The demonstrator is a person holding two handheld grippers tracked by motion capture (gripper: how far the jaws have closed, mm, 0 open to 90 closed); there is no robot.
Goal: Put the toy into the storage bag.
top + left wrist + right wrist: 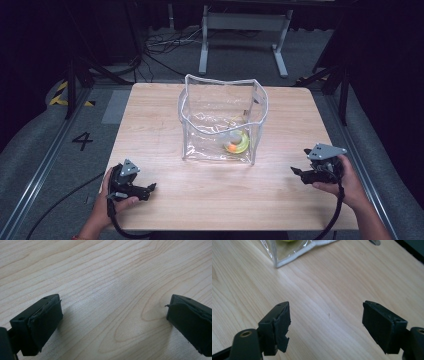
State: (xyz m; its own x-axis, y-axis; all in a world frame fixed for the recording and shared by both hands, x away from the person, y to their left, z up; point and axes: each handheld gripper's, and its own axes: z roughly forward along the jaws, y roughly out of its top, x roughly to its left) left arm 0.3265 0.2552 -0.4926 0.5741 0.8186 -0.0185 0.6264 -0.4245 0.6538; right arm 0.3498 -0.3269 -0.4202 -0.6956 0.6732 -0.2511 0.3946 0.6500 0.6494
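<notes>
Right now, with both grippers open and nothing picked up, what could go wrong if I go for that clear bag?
The clear bag is soft, and its rim already sags and bows, so a push from the left gripper or right gripper could fold it shut or tip it.

The yellow and orange things lie deep at the bottom, so the jaws may snag the wall while reaching in.

The glossy plastic glares, which could hide the wall edge.

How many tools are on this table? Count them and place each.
2. The left tool is held at the table's near left corner, the right tool near its right edge; the clear bag stands between, farther back.
</notes>
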